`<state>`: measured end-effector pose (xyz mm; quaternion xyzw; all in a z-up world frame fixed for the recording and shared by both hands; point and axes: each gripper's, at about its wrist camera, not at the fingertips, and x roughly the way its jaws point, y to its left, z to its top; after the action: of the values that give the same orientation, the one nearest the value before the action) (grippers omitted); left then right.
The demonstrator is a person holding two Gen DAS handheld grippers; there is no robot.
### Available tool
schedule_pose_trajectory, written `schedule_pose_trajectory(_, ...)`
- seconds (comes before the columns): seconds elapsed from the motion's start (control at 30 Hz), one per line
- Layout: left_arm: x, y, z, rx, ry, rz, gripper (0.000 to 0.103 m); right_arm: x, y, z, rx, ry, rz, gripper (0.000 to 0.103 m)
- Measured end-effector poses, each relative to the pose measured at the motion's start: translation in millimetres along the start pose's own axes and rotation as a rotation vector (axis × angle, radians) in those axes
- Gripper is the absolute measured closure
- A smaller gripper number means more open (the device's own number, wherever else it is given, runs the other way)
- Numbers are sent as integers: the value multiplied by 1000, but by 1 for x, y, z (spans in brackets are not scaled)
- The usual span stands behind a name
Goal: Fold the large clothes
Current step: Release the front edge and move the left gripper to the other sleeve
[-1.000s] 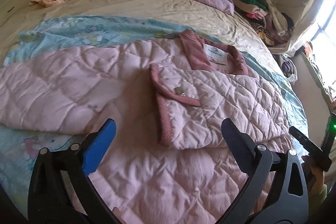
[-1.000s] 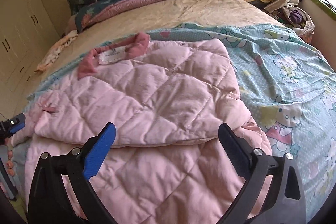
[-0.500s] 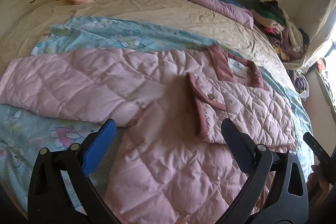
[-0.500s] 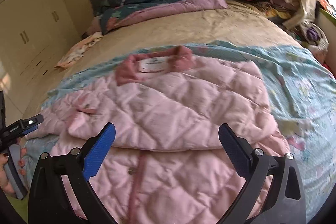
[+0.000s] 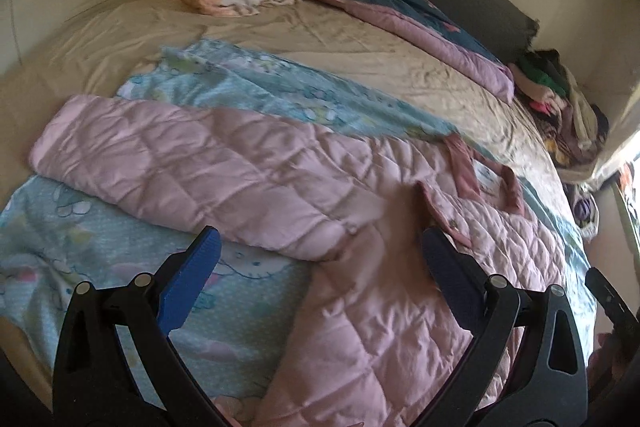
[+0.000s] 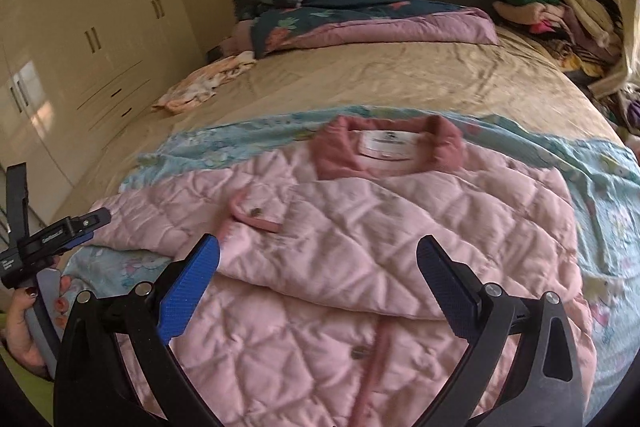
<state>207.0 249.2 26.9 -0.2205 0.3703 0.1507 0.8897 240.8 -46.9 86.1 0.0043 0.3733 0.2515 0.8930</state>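
Bed (image 5: 360,67): we have wide bare sheet far from us for swinging cloth; the clothes pile (image 5: 560,99) crowds the far right corner, and a wardrobe (image 6: 80,47) stands at the left.
Blanket (image 5: 60,247): blue, spread across the near half, under the jacket.
Jacket (image 6: 380,227): pink, quilted, lying flat at the near edge — its right sleeve is already folded across the chest.
Left sleeve (image 5: 180,163): stretched out leftward; we judge it the next fold — grip near the cuff, carry it low across.
Left gripper (image 5: 316,247): jaws wide apart, holding nothing, near the armpit.
Right gripper (image 6: 318,255): jaws spread, empty, above the chest.
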Motion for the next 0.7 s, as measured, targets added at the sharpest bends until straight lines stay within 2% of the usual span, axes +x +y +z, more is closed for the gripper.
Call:
schedule_pose_trajectory(0.43, -1, 56, 17, -94, -27, 134, 9, 26, 84, 21, -120, 21, 100, 5)
schedule_pose_trajectory(0.7, 0, 87, 23, -154, -14, 176, 9, 47, 130, 24, -170, 52, 154, 5)
